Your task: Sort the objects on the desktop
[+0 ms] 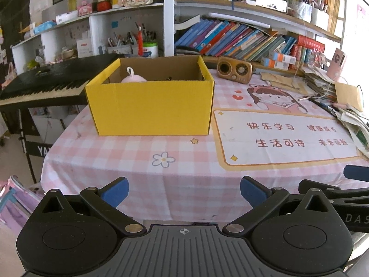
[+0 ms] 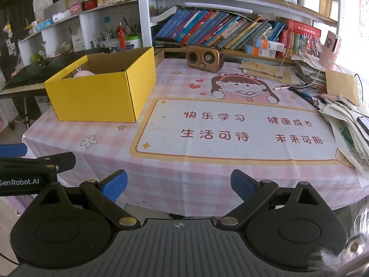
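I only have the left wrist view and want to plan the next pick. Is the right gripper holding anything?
Observer: No, the right gripper is open and empty.
Operator: Is anything hidden behind the yellow box?
Observer: Yes, a low brown cardboard piece sits just behind the yellow box, at its far right corner.
Operator: And on top of the paper pile at the far right?
Observer: A dark phone-like slab lies on the paper pile, near the image edge.
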Motion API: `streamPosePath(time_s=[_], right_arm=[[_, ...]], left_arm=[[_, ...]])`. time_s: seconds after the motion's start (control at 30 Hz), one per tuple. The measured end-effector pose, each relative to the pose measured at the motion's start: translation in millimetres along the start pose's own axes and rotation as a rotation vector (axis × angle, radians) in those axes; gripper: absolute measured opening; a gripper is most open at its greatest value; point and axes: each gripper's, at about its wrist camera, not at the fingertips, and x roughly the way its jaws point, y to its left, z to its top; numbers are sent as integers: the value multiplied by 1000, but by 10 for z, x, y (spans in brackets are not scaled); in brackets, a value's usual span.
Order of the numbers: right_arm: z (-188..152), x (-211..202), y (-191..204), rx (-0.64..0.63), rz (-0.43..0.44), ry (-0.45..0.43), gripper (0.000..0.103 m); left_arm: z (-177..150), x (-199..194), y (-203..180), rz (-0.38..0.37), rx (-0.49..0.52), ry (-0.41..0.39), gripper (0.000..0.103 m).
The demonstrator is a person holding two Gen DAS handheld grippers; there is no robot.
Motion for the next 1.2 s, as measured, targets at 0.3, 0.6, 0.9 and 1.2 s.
streamPosePath(time_s=[0.3, 0.6, 0.9, 1.2], right_arm=[[-12, -2, -22, -5, 8, 4, 99], [-15, -7, -24, -7, 8, 6, 101], [-22, -7, -35, -6, 7, 11, 102], [-22, 3, -33, -10, 7, 11, 102]], left_arm=[[6, -1, -33, 13, 10, 7, 103], [0, 3, -49, 25, 18, 18, 103], [0, 2, -41, 28, 14, 16, 103], [2, 14, -20, 28, 5, 17, 103]])
